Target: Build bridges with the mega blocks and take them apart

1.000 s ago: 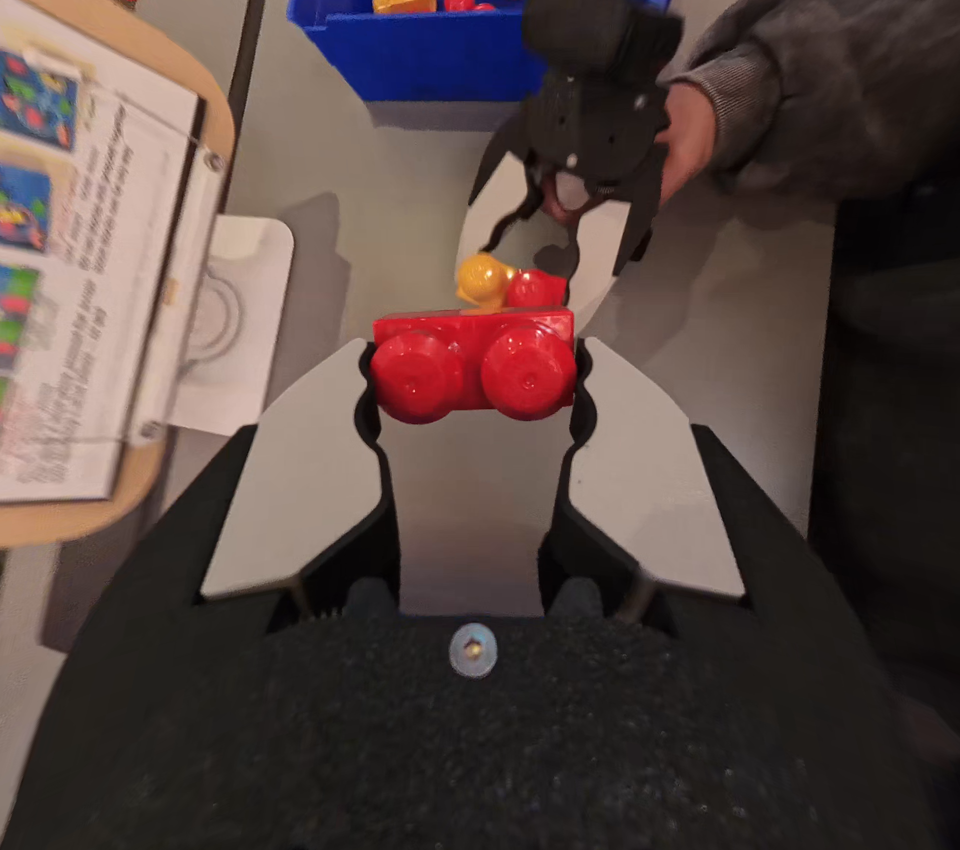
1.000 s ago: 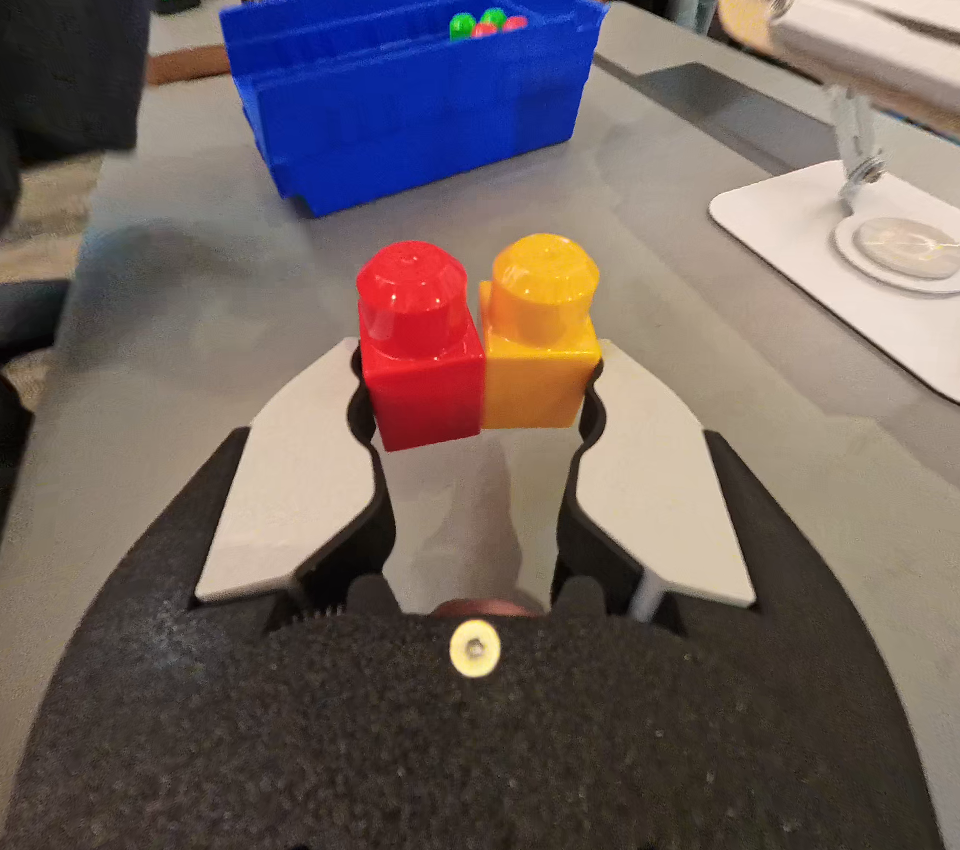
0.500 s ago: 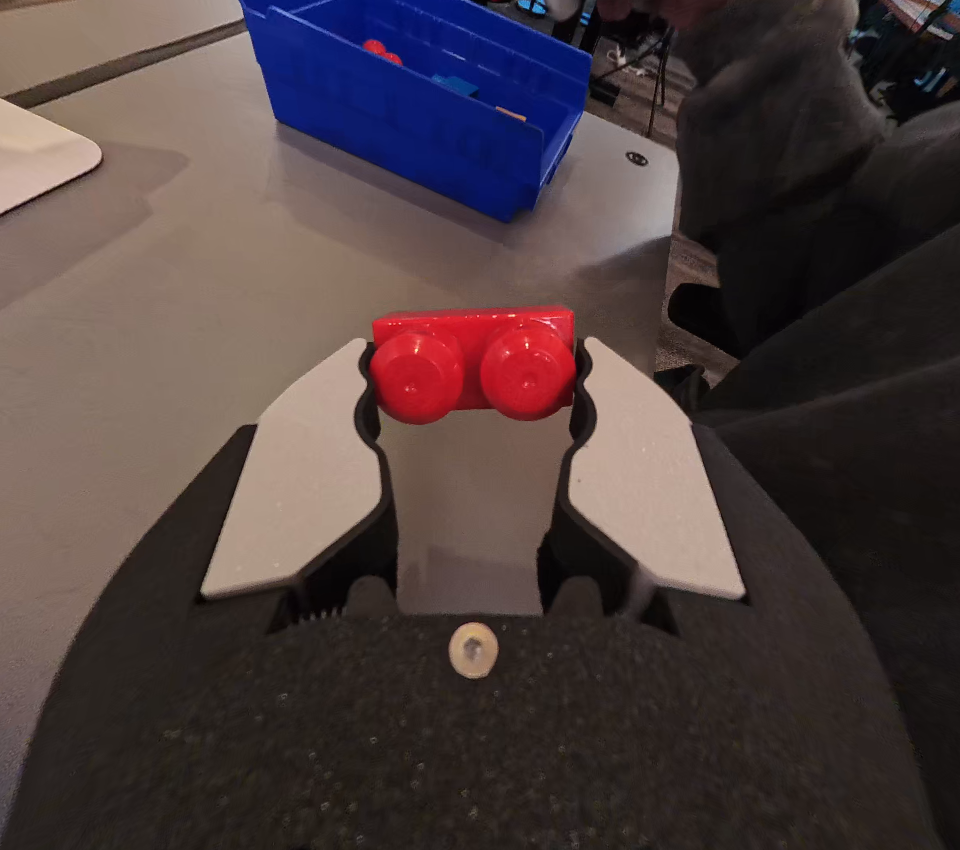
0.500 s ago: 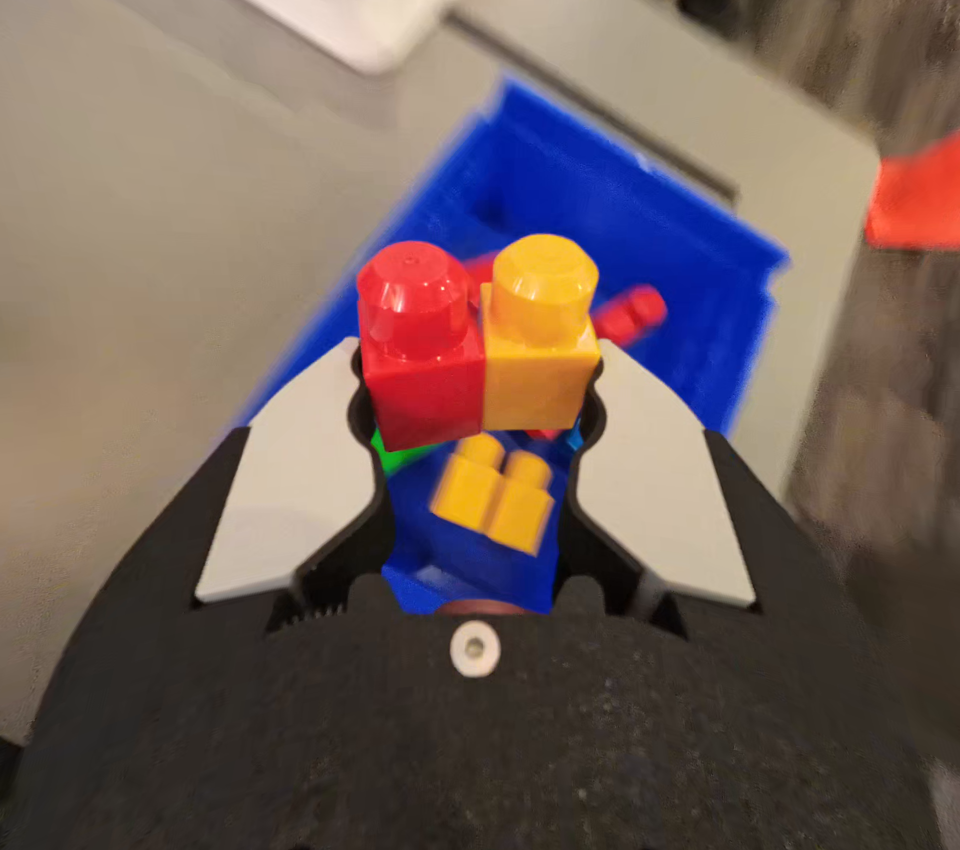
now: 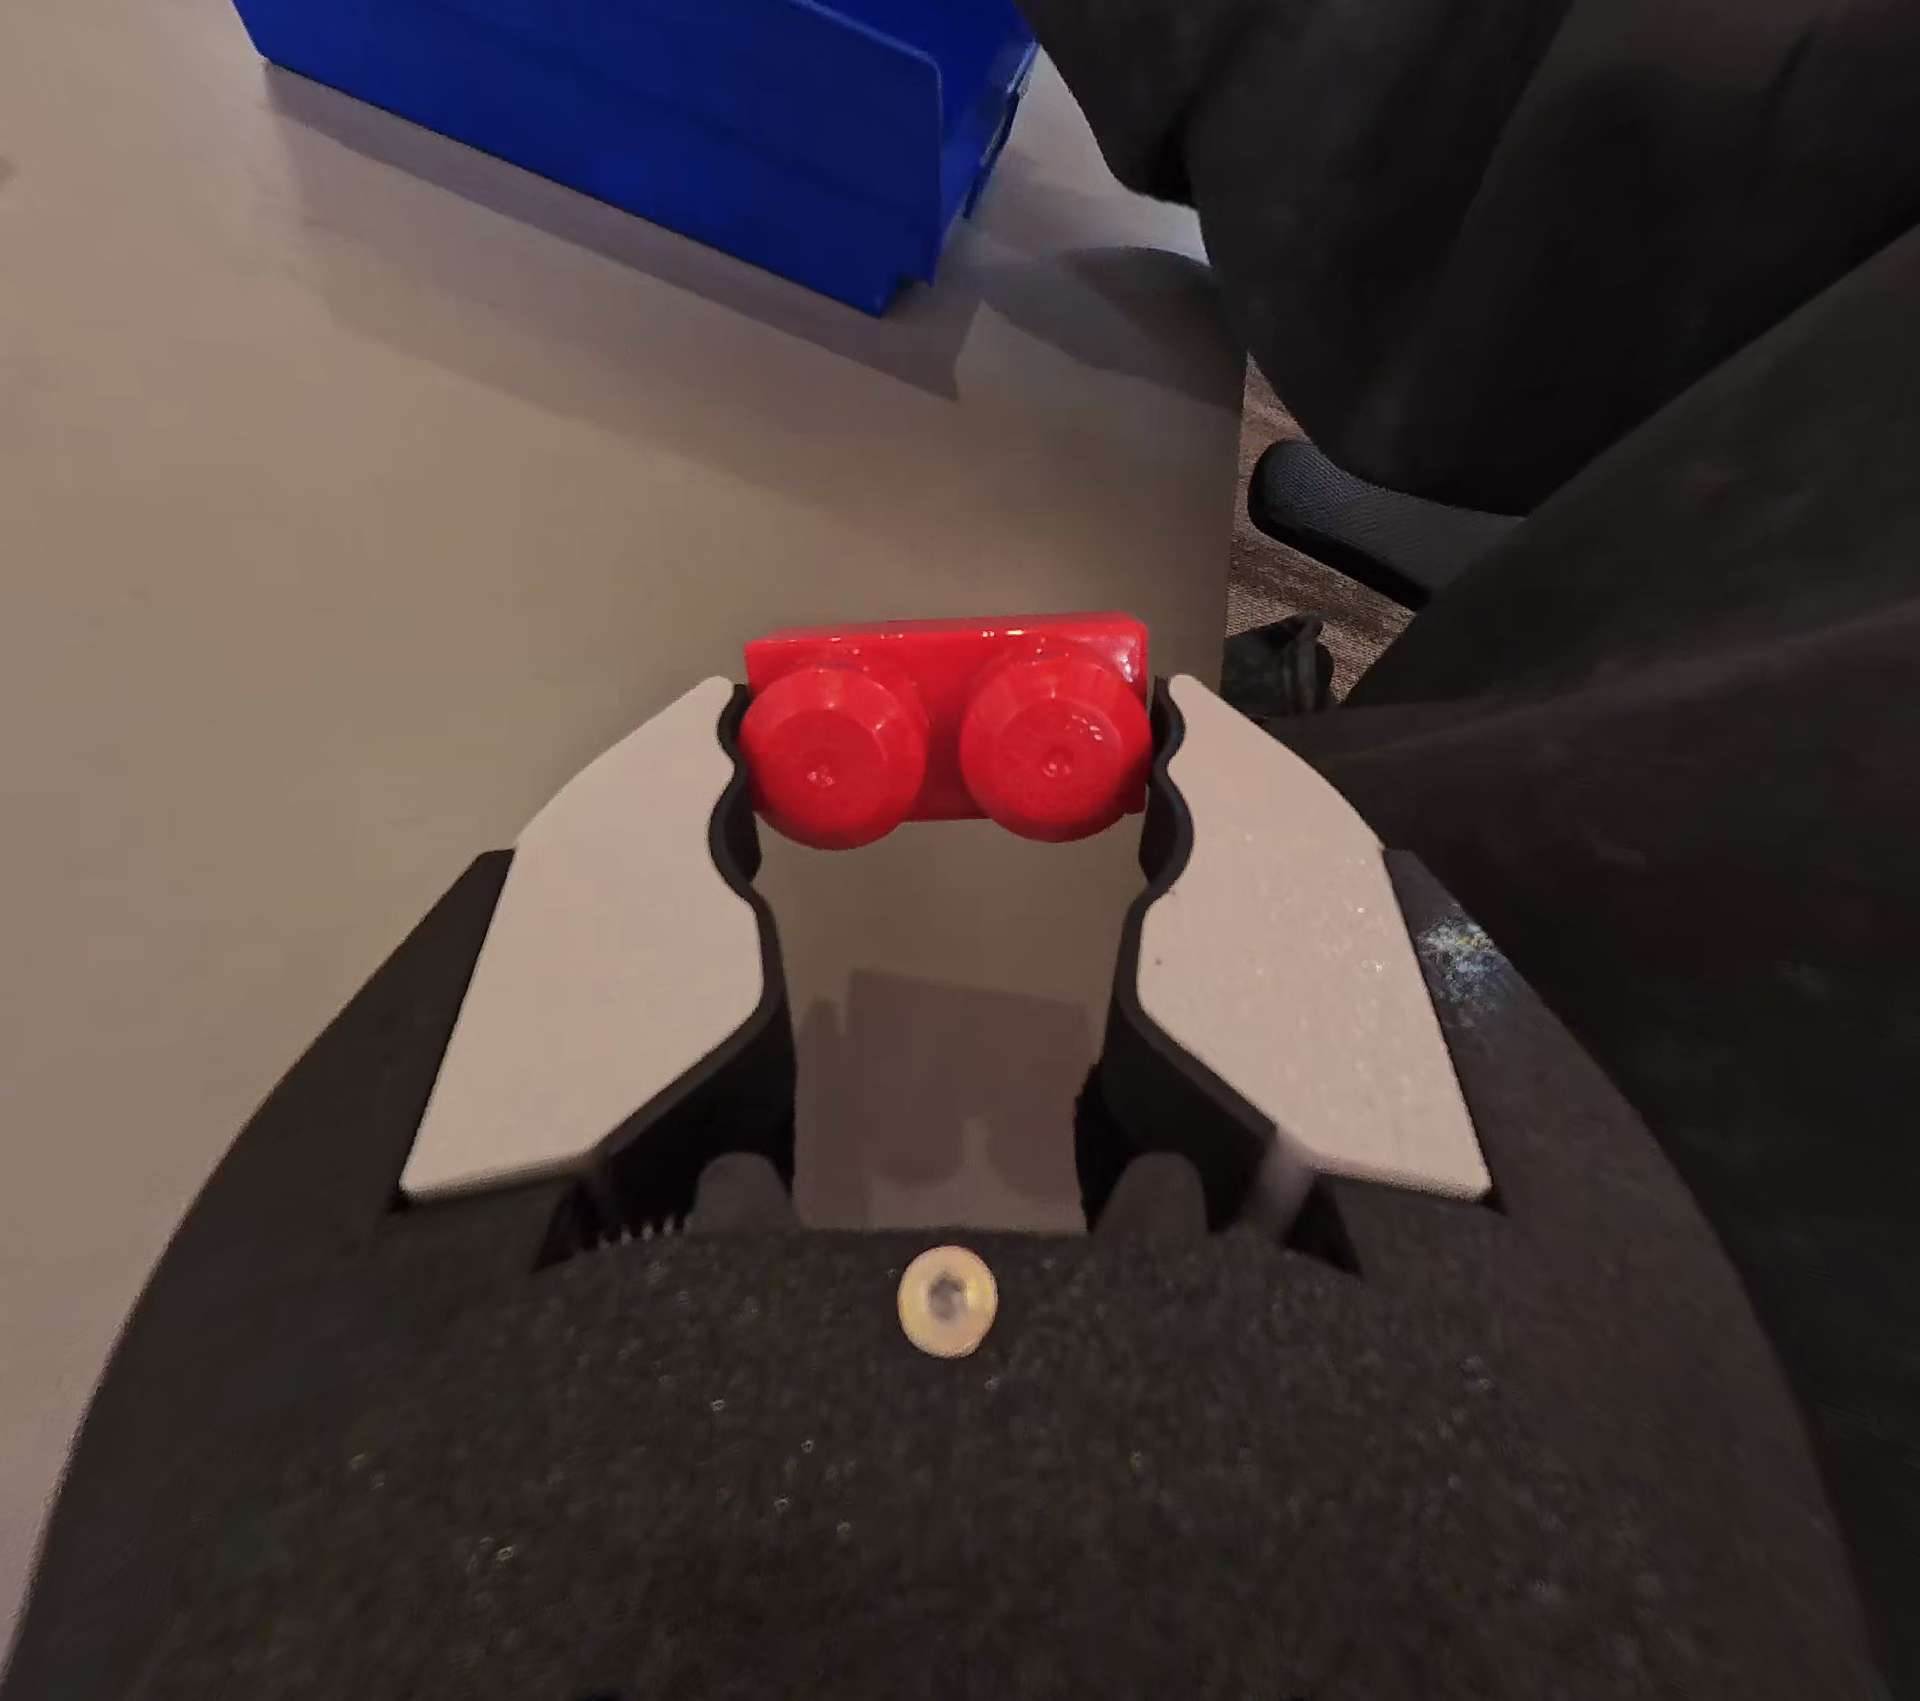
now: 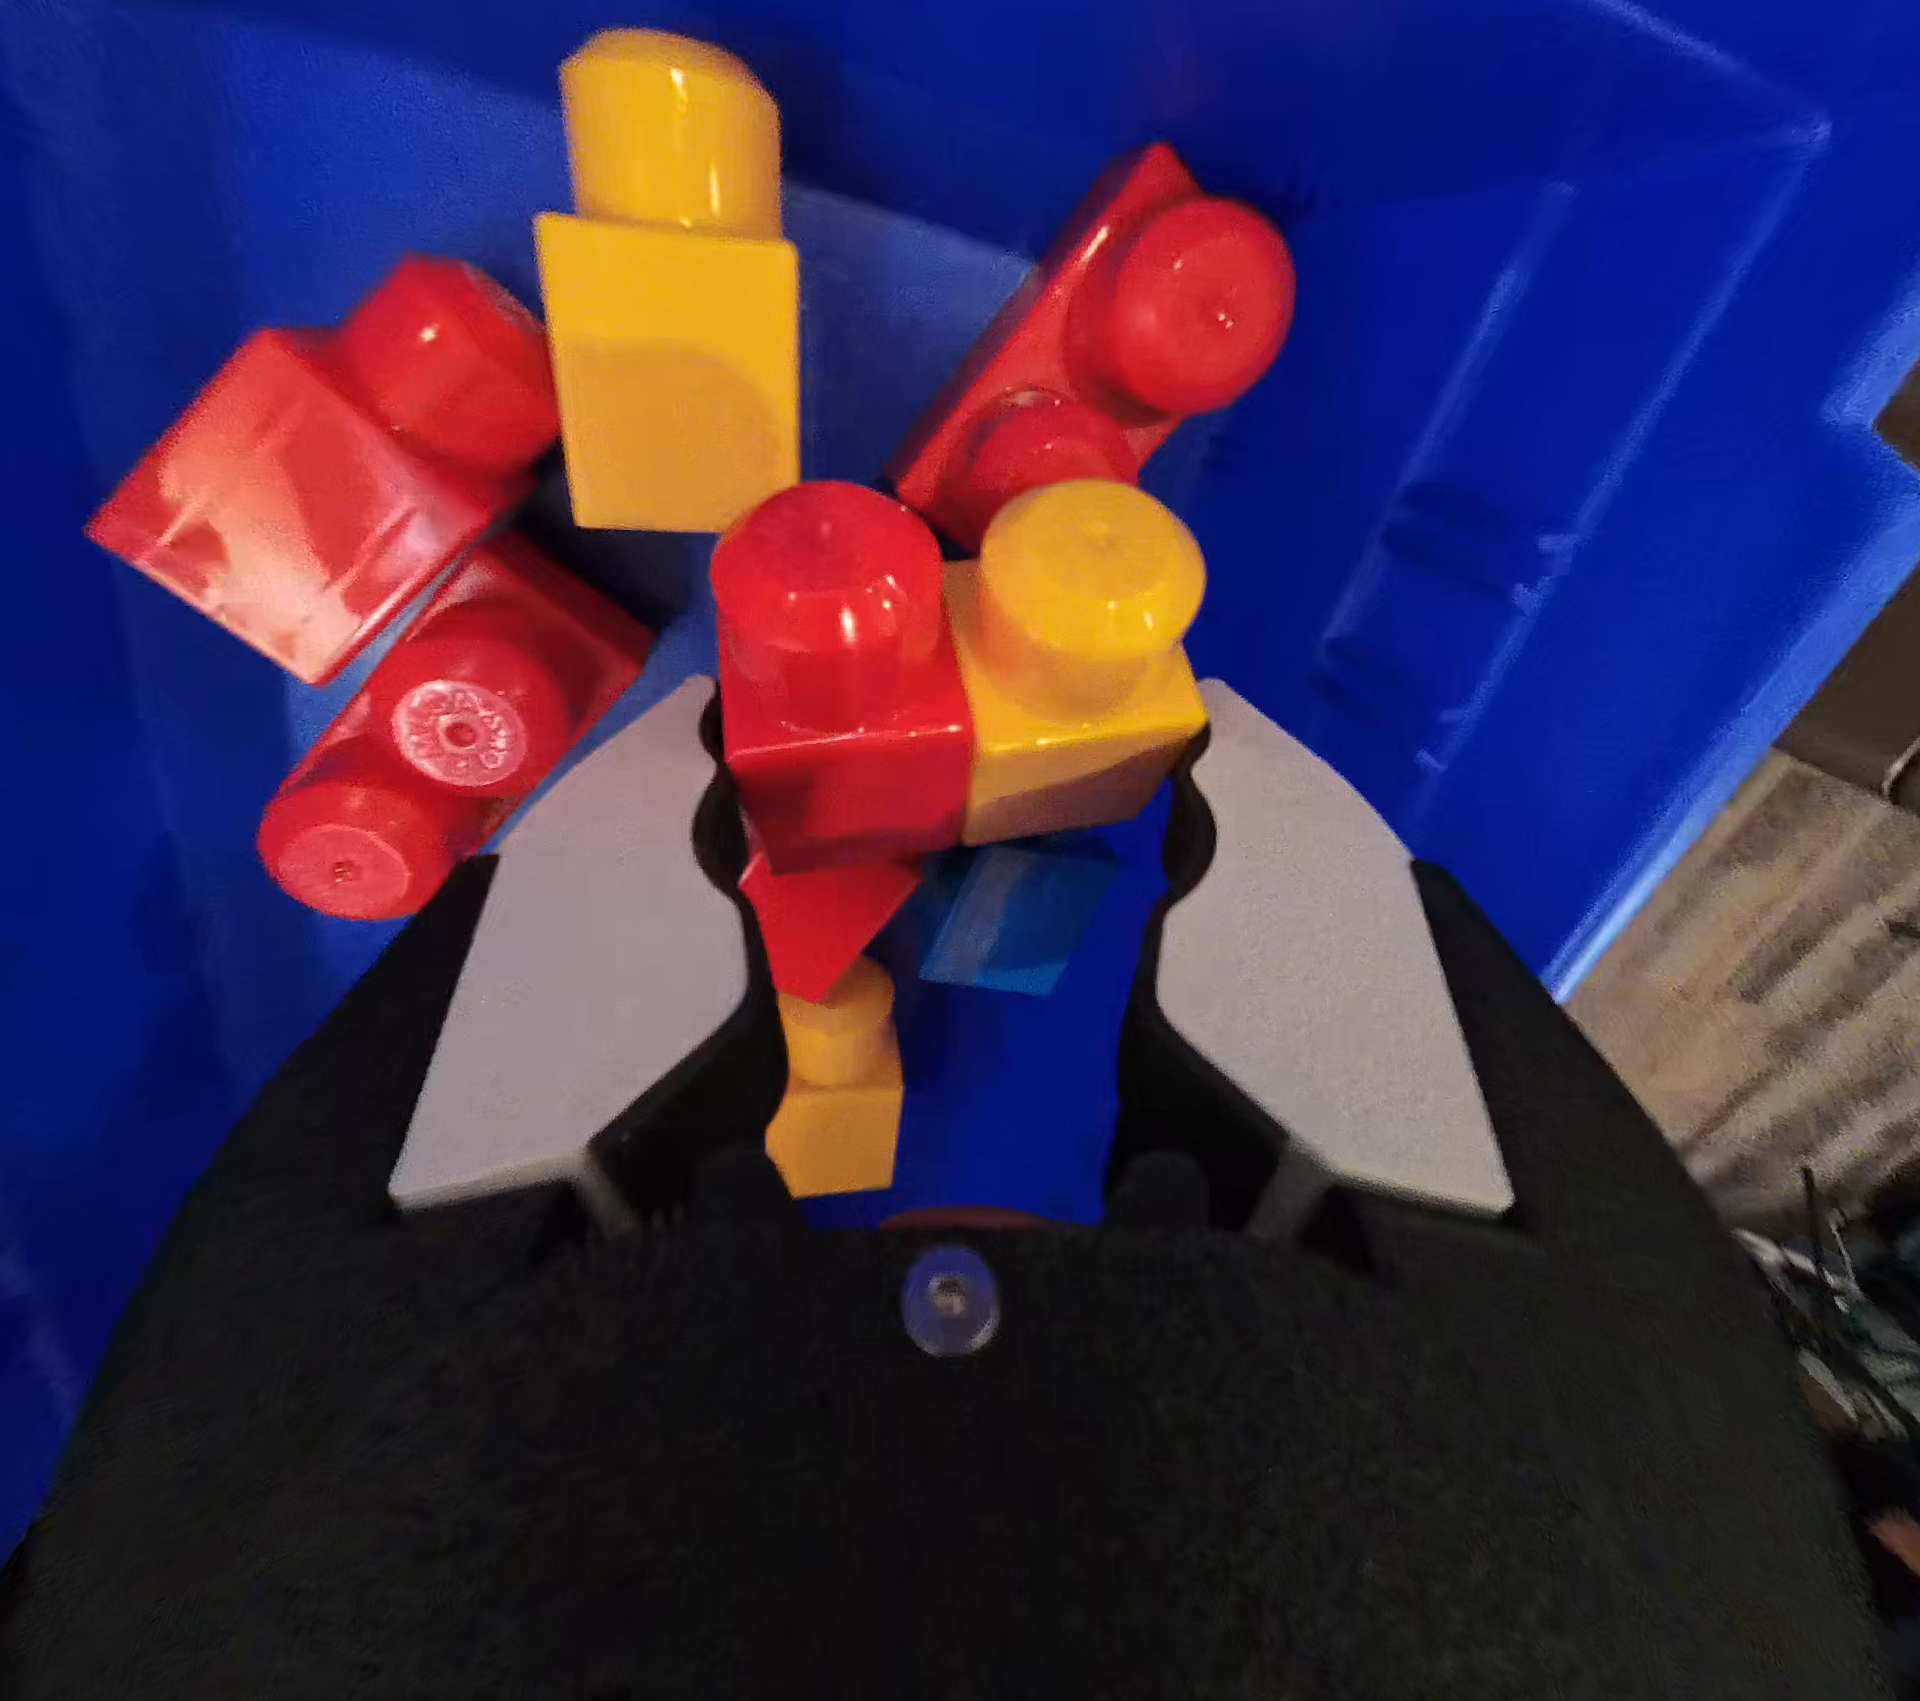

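A red single-stud block [image 6: 847, 695] and a yellow one [image 6: 1081, 675] are clamped side by side in the right gripper [image 6: 956, 778], directly above the blue bin [image 6: 1558, 404] near its corner. A red two-stud block [image 5: 945, 732] is gripped across its long axis by the left gripper [image 5: 945, 768], well short of the bin.

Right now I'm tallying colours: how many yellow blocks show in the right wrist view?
3: one single-stud yellow block in the right hand-held gripper, one lying deeper in the blue bin, one beneath the grip. Others may be hidden.
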`<state>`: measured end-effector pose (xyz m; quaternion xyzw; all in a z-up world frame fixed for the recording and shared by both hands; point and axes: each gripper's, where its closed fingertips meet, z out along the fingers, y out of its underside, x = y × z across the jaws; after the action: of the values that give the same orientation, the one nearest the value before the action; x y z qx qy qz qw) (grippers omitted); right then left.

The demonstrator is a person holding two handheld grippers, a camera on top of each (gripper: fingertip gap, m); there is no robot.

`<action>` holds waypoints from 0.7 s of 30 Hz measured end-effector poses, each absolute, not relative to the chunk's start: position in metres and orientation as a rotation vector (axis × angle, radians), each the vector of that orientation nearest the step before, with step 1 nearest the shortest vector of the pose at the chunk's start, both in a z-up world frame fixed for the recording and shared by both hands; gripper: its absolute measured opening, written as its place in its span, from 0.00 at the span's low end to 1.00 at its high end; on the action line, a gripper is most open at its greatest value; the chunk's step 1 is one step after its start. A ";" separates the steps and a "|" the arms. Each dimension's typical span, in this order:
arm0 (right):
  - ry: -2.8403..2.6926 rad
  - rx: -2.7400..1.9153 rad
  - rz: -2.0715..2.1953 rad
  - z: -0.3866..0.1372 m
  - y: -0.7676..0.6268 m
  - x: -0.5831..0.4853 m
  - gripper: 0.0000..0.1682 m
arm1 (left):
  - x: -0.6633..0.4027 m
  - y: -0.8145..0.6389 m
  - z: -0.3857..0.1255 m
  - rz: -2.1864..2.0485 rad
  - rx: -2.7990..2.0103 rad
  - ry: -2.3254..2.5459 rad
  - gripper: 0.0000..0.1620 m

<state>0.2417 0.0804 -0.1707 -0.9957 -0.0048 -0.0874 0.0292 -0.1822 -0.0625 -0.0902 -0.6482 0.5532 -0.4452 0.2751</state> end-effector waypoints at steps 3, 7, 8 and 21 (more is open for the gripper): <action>-0.041 -3.094 -0.317 -0.174 0.081 0.245 0.50 | -0.183 -0.062 -0.092 -1.204 -1.747 1.477 0.44; -0.105 -3.022 -0.356 -0.170 0.082 0.244 0.54 | -0.185 -0.056 -0.093 -1.218 -1.769 1.452 0.44; -0.112 -2.987 -0.359 -0.163 0.082 0.243 0.56 | -0.186 -0.055 -0.093 -1.209 -1.770 1.449 0.44; -0.358 -1.963 0.492 -0.002 0.010 0.021 0.40 | -0.185 0.031 -0.150 -0.511 -1.959 1.732 0.44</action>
<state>0.0207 0.0097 -0.0022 -0.8176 -0.1491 0.2051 0.5169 -0.1851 0.0314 -0.1501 -0.7143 0.6318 -0.1862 0.2364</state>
